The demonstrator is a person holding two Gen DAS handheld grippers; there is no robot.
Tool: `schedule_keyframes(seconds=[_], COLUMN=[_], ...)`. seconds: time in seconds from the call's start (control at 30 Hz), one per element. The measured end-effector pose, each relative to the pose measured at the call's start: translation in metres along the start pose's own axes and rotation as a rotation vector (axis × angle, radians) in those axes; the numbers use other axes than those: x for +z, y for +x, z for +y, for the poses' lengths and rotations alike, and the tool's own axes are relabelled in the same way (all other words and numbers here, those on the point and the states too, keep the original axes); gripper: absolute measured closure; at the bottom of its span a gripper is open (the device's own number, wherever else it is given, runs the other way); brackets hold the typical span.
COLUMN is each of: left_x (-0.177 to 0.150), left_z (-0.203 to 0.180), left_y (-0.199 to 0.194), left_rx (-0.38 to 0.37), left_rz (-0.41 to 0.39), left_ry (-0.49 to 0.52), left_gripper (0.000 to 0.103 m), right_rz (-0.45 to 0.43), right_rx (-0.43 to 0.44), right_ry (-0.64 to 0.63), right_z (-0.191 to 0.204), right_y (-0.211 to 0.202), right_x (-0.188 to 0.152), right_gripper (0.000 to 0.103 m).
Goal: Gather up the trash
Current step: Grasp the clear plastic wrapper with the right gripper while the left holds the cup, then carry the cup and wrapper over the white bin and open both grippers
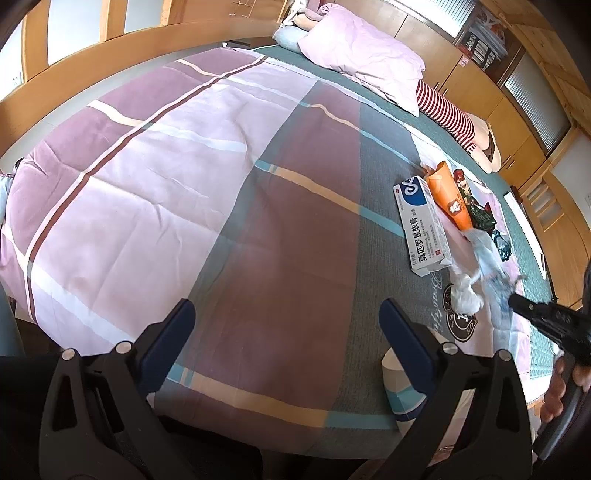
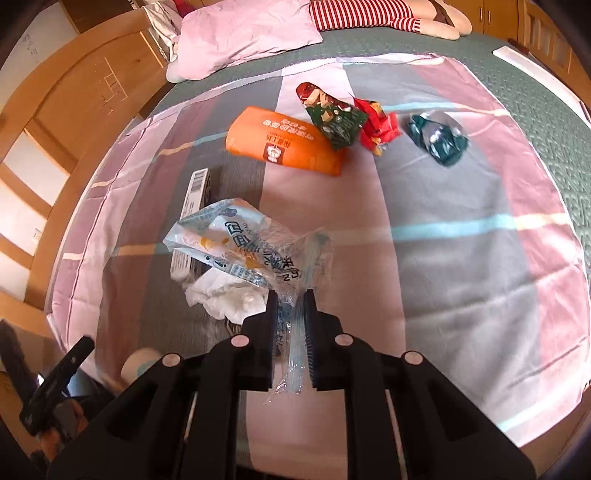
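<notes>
Right gripper (image 2: 290, 306) (tilted steeply downward) pinches clear plastic wrapper (image 2: 236, 247).

Your clear printed plastic wrapper (image 2: 236, 243) covers part of the crumpled white tissue (image 2: 225, 297) and the near end of the long white medicine box (image 2: 195, 192); in the left wrist view the wrapper is smeared with motion blur. The striped red-and-white plush toy (image 2: 354, 13) is cut off by the far edge. Your right hand-held gripper (image 1: 517, 301) runs off the right edge. Small print on the orange paper packet (image 2: 284, 142) is unreadable.
</notes>
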State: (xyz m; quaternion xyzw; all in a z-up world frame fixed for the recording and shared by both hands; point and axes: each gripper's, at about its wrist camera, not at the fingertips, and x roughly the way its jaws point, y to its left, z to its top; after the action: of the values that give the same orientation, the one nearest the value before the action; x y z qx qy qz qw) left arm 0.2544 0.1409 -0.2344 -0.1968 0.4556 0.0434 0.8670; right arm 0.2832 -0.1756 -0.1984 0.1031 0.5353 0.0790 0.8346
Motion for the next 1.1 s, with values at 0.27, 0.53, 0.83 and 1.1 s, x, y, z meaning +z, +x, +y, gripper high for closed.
schedule_keyframes(seconds=[0.27,0.53,0.83,1.1], left_x=[-0.002,-0.016,-0.057,-0.038], left_z=[-0.001,-0.023,-0.058,-0.083], left_y=[-0.001,0.000,0.030,0.037], left_rx=[-0.002,-0.223,-0.289,-0.290], left_rz=[0.001,0.143,0.276,0.218], left_ry=[0.006,0.110,0.028,0.082], left_gripper=[0.004,0.004,0.004,0.058], right_rz=[-0.029,-0.107,-0.149,-0.142], right_rx=[-0.064,-0.032,-0.043,-0.083], right_ry=[-0.008,0.119,0.118,0.080], right_z=[-0.001,-0.025,-0.023,-0.017], right_y=[-0.011,-0.043,-0.075,-0.077], right_x=[-0.012,-0.027,-0.064,-0.084], right_gripper=[0.088,0.088,0.088,0.088])
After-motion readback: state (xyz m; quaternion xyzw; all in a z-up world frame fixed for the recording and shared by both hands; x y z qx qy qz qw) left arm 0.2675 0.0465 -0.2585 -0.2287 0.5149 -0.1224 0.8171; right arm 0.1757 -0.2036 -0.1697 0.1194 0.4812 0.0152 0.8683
